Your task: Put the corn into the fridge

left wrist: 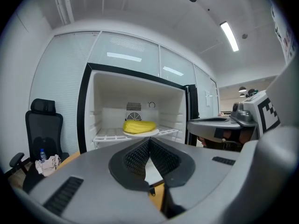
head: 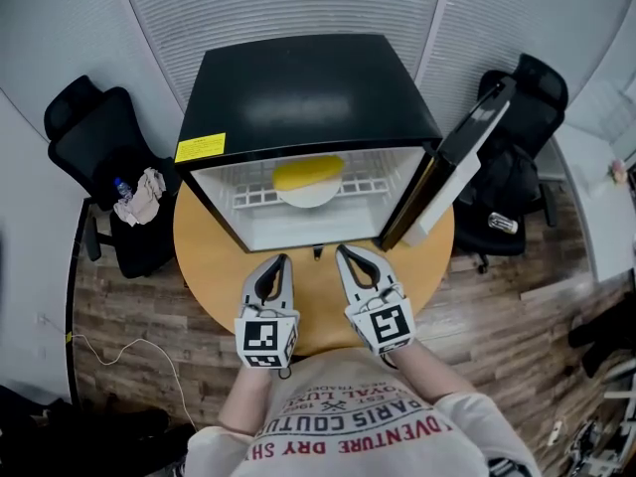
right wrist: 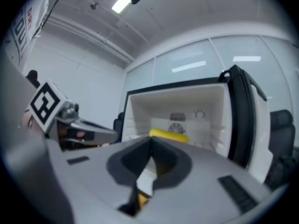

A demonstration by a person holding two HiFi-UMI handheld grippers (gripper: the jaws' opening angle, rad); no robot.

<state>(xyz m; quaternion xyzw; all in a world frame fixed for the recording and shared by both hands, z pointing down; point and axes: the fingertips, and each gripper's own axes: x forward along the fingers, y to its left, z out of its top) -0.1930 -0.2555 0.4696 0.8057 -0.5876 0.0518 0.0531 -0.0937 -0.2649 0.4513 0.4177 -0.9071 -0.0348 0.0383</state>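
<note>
**Corn shelved, both grippers empty at the open fridge**

The fingers [left wrist: 135,155] of your left gripper [head: 282,258] are pressed together on nothing. Your right gripper [head: 341,250] is likewise closed and empty. The two sit side by side over the near edge of the round desk [head: 214,256], just short of the fridge [head: 298,87].

The corn [head: 308,172] lies straight ahead of both, inside the fridge on a white plate [head: 308,199] on the wire shelf [head: 248,197]. Its long axis runs across the opening, crosswise to the way your fingers point, and neither hand is clearly nearer to it.

The door [head: 467,157] stands swung open toward the desk's right edge, on the right gripper's side, so closing it looks like that hand's job.

The head view takes in the door's whole swing, which neither gripper view does. The left gripper view looks level into the cabinet and shows the plate sitting flat on the shelf in front of the fan grille [left wrist: 133,117] on the back wall, which the head view cannot see.
</note>
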